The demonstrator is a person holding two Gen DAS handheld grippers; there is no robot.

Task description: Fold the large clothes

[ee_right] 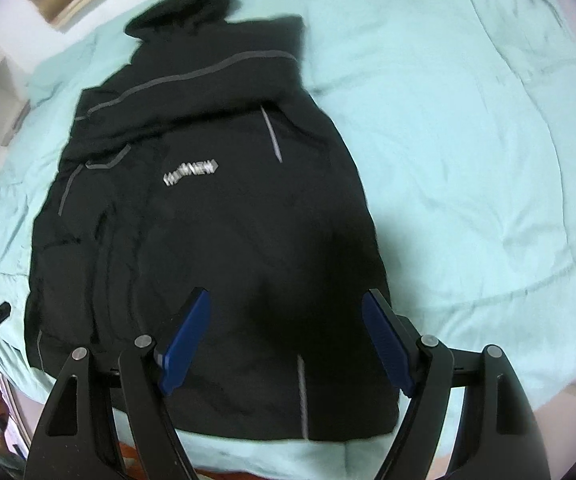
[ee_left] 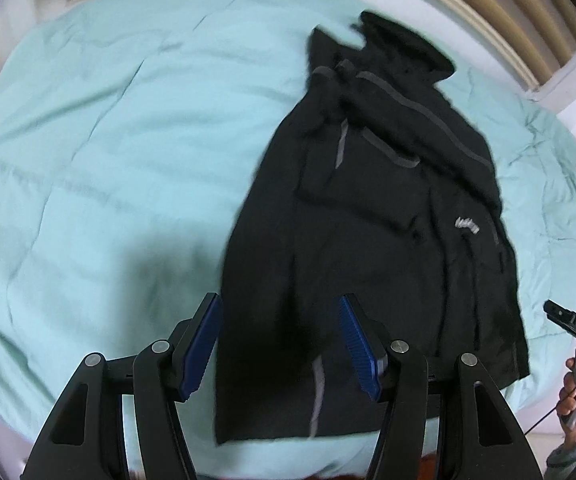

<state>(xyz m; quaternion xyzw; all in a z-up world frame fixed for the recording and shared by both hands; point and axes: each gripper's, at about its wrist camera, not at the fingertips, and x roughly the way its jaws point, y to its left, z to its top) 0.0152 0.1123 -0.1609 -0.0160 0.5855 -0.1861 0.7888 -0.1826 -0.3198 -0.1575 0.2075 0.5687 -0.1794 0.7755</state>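
Both grippers, our left gripper [ee_left: 280, 340] and right gripper [ee_right: 286, 338], hang spread wide with nothing between the blue pads, over the hem end of the black jacket [ee_right: 208, 220]. We see the jacket lying flat on the mint bedspread [ee_left: 88, 140], sleeves folded across its chest. Motion blur smears its chest logo [ee_right: 190, 172], which we cannot read, and its collar end. Left of the jacket in the left wrist view, the bedspread runs broad and bare; the bed's near edge lies just below the hem.
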